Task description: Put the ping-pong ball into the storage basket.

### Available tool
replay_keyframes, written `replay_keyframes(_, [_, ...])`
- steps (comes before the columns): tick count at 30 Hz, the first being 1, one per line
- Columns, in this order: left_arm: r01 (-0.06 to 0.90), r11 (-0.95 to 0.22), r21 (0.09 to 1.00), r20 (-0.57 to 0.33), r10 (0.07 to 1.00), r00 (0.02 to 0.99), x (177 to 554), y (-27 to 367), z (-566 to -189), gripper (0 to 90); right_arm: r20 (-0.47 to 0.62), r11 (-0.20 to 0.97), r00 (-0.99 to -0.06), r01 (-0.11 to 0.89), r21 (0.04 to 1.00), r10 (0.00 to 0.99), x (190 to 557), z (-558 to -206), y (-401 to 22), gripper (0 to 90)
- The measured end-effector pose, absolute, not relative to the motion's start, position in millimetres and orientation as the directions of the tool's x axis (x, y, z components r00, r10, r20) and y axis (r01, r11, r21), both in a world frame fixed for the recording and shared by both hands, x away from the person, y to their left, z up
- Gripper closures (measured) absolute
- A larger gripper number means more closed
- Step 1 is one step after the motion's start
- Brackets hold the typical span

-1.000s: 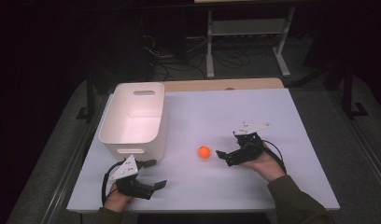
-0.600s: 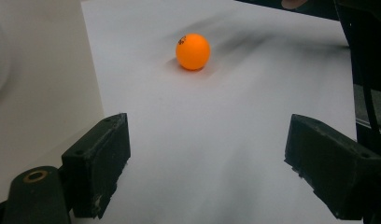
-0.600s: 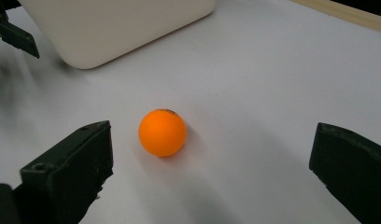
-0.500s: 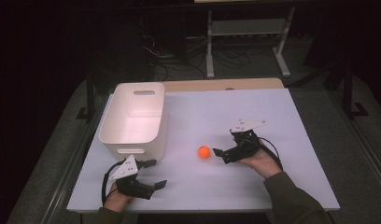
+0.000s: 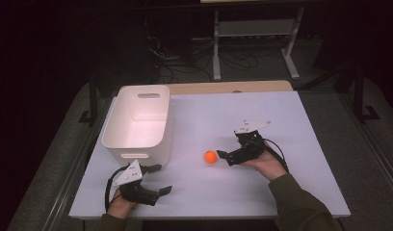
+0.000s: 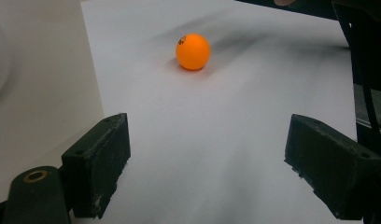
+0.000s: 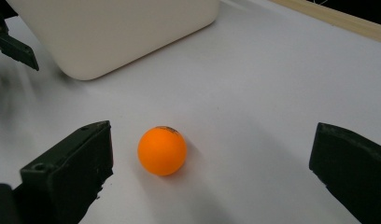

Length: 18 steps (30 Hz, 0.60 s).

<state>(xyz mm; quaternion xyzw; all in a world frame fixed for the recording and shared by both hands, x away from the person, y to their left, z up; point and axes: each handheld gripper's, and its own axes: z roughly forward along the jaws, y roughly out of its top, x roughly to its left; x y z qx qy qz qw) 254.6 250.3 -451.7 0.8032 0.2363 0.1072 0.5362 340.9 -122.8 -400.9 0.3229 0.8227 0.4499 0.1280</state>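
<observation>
A small orange ball [image 5: 210, 157] lies on the white table [image 5: 262, 115], right of centre. My right gripper [image 5: 229, 150] is open just right of the ball and low over the table. In the right gripper view the ball [image 7: 162, 150] sits between the spread jaws of my right gripper [image 7: 214, 140], closer to the left one and untouched. My left gripper [image 5: 162, 179] is open at the front left, beside the bin. In the left gripper view my left gripper [image 6: 207, 135] holds nothing and the ball [image 6: 193, 51] lies well ahead.
A white plastic bin [image 5: 139, 120] with nothing in it stands at the table's left; its wall [image 6: 39, 84] is close beside my left jaw. A wooden strip [image 5: 228, 87] runs along the far edge. A metal stand [image 5: 255, 33] and cables sit on the dark floor beyond.
My right gripper has moved a little to the left, closer to the ball. The ball, the bin and my left gripper have stayed put.
</observation>
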Motion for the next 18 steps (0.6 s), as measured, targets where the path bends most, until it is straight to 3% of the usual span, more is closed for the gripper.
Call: replay_keyframes(18, [0.263,-0.314,0.912,-0.079,0.495,0.865,254.4,250.1,-451.7,14.0,0.08,0.392,-0.768,0.41,0.824,0.636,348.4,-400.8,-112.2,0.0])
